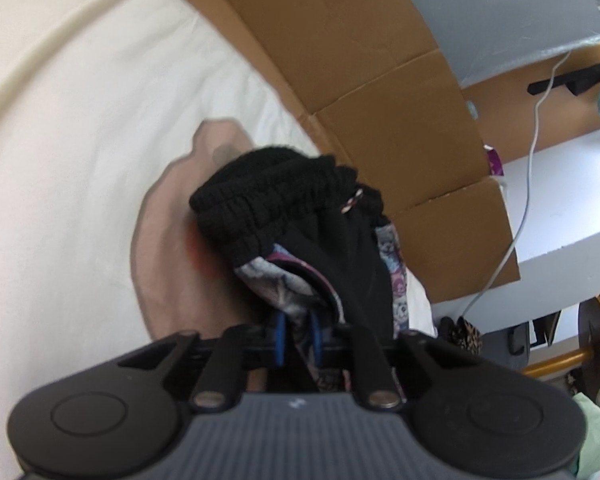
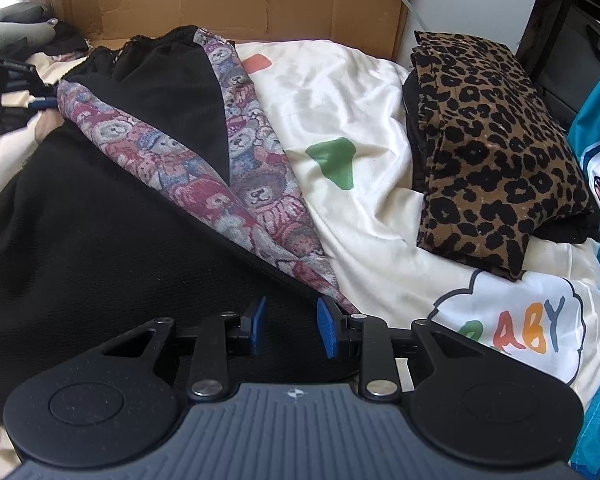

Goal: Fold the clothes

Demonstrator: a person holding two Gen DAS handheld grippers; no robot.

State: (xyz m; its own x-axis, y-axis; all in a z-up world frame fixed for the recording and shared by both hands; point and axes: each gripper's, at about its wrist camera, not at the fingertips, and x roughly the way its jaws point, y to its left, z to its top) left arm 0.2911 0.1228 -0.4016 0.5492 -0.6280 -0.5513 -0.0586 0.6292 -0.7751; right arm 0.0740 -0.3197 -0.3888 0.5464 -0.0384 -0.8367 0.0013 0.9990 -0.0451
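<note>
Soft black knitted garment with teddy-bear patterned lining [image 2: 172, 148] lying on the cream bedsheet [image 2: 364, 208], left gripper [image 1: 298, 334] pinching its bunched ribbed waistband, right gripper [image 2: 290, 326] open over the black cloth, folded leopard-print cloth [image 2: 488, 152] beside it.

left gripper [image 1: 298, 334]: black arms, blue fingertips, silver screws
right gripper [image 2: 290, 326]: same, grey ribbed body at 6 o'clock
</note>
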